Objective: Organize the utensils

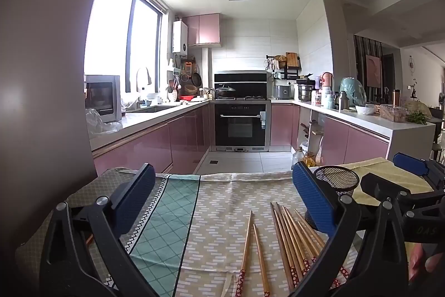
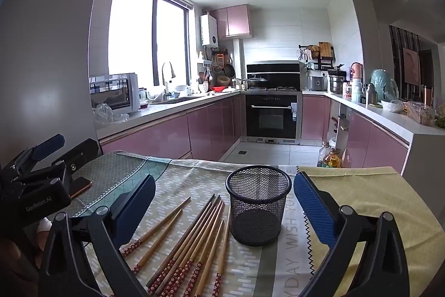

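Wooden chopsticks (image 2: 192,244) lie fanned flat on the patterned tablecloth (image 2: 194,180), lower centre of the right wrist view, red floral ends toward the camera. Black mesh cup (image 2: 258,206) stands upright just right of them, empty. Right gripper (image 2: 222,208) hangs over both, jaws wide, nothing gripped. Left gripper (image 1: 222,202) likewise wide and empty, chopsticks below it. Kitchen counters (image 2: 178,109) fill the background.
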### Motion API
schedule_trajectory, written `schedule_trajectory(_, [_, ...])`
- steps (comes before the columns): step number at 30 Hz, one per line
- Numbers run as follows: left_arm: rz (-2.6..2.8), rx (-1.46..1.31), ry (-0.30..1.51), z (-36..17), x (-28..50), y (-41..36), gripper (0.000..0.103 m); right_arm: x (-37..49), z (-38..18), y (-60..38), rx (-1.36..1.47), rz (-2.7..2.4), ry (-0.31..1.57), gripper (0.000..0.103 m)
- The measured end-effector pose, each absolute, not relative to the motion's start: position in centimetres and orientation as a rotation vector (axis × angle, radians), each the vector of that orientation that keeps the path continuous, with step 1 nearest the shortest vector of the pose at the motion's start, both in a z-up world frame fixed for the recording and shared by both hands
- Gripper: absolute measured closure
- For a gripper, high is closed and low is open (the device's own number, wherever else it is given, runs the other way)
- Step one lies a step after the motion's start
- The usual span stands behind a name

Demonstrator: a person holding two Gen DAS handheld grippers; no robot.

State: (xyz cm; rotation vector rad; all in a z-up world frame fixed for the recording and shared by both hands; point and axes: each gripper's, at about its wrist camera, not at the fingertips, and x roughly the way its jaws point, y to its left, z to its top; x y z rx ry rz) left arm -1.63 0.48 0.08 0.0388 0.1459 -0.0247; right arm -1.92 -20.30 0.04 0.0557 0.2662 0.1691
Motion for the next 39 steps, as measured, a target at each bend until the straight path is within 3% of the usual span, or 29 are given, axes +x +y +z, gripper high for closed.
schedule_trajectory(39, [-0.029,0.034,0.152,-0.04,-1.76,0.38,0.006,-2.07,-0.85,-20.06,0.058,0.17,0.271,0.007])
